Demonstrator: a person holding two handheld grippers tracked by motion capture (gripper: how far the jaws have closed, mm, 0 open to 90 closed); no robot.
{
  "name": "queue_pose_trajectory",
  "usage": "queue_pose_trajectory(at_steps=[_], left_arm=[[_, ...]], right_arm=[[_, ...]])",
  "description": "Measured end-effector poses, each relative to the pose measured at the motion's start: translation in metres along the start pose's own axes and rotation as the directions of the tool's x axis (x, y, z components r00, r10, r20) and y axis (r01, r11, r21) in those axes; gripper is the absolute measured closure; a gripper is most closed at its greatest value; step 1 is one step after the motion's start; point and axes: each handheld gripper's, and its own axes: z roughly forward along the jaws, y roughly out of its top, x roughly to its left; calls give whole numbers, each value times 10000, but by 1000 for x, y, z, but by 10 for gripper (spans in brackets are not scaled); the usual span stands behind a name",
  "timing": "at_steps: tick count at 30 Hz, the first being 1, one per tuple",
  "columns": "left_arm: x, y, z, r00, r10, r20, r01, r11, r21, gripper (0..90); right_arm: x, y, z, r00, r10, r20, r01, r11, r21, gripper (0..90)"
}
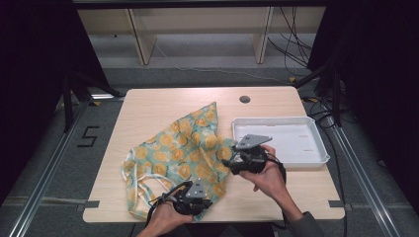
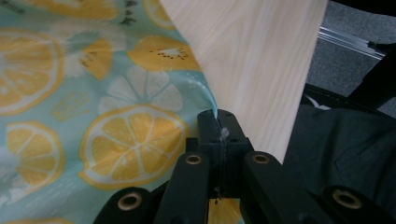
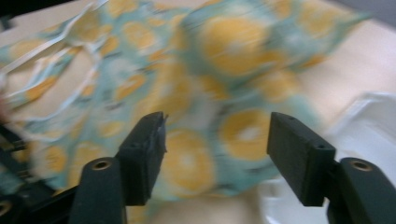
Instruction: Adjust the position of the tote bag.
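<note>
A teal cloth [image 1: 183, 148] printed with yellow citrus slices lies crumpled across the wooden table [image 1: 148, 106]. At the table's near edge my left gripper [image 1: 203, 199] is shut on the cloth's hem. In the left gripper view its jaws [image 2: 218, 119] meet on the thin edge of the cloth [image 2: 116, 116], with bare wood to the right. My right gripper [image 1: 231, 162] hovers at the cloth's right side, beside the tray. In the blurred right gripper view it [image 3: 217, 140] stands open with nothing held, the cloth [image 3: 210, 70] lying past the jaws.
A white shallow tray [image 1: 296, 122] sits at the right of the table and shows as a pale corner [image 3: 373, 130] in the right gripper view. A round cable hole [image 1: 244, 99] is at the table's far edge. Thin straps of the cloth [image 1: 143, 187] trail at the near left.
</note>
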Motion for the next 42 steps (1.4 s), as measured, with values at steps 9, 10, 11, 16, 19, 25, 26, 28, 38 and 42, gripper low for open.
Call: queue_pose_trajectory(at_steps=[9,10,11,16,19,25,26,28,38,42], left_arm=[[-3,11,10,9989,-467,7,466,9968,-654,893],[-3,12,10,9985,-549,-33,545,9953,-796,890],[-2,14,10,9982,-603,-36,597,9940,-916,882],[-2,31,-14,9930,-1159,231,1181,9748,-1890,560],[10,34,-48,9913,-1312,-91,1253,9633,-2374,455],[66,-1,-107,9473,-2315,-2215,1881,9615,-2003,352],[78,-11,-113,9319,-2544,-2586,2091,9592,-1904,345],[99,-33,-118,8885,-3401,-3080,2918,9368,-1929,333],[135,-86,-95,8070,-5729,-1433,5486,8172,-1768,297],[132,-85,-88,8325,-5380,-1325,5268,8426,-1115,439]], right_arm=[[32,-11,48,9637,-2653,286,2503,9361,2471,887],[26,-7,48,9599,-2753,520,2550,9353,2454,900],[18,-3,47,9541,-2957,474,2752,9282,2506,900],[-3,17,51,9235,-3570,1401,3125,9123,2646,900],[-13,31,51,9053,-3809,1880,3259,9067,2678,900],[-33,51,58,8949,-3945,2086,3324,9011,2784,900],[-34,52,59,8978,-3836,2163,3200,9057,2780,900],[-40,54,61,9026,-3711,2180,3073,9103,2773,900],[-54,54,61,9185,-3298,2181,2742,9287,2497,900],[-53,52,59,9179,-3301,2202,2751,9293,2462,900]])
